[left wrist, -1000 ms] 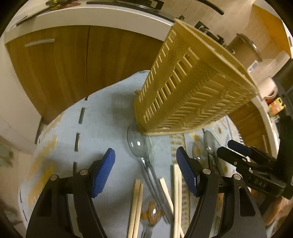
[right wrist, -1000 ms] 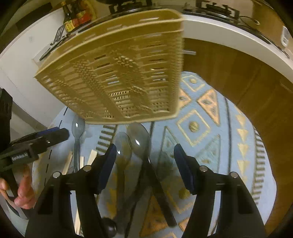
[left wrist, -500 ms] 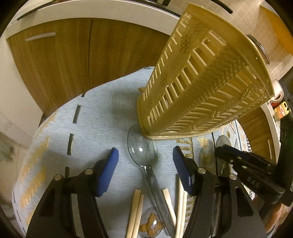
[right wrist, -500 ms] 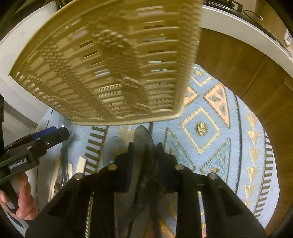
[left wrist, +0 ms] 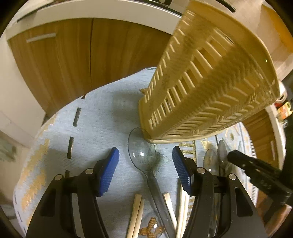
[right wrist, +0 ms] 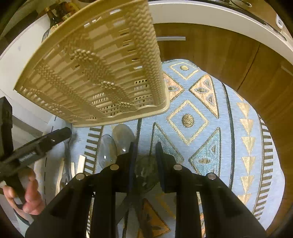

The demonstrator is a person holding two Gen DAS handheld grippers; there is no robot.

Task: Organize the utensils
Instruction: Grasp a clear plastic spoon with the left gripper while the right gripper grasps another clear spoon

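A beige slotted basket (left wrist: 207,86) stands on the patterned blue cloth (left wrist: 102,120); it also fills the upper left of the right wrist view (right wrist: 95,73). A clear plastic spoon (left wrist: 142,153) lies between the fingers of my left gripper (left wrist: 145,171), which is open above it. Wooden chopsticks (left wrist: 137,214) lie beside its handle. My right gripper (right wrist: 145,161) has its jaws narrowed around the handle of a clear spoon (right wrist: 122,135), bowl ahead to the left; whether the pads touch it is unclear. A second clear spoon (right wrist: 107,150) lies beside it.
Wooden cabinet doors (left wrist: 87,58) under a white countertop (right wrist: 210,14) stand behind the cloth. The right gripper shows at the right edge of the left wrist view (left wrist: 256,174). The left gripper and a hand (right wrist: 27,190) show at the left of the right wrist view.
My right gripper has narrowed from wide open to around a clear spoon's handle and moved forward. My left gripper has moved forward over its clear spoon, still open.
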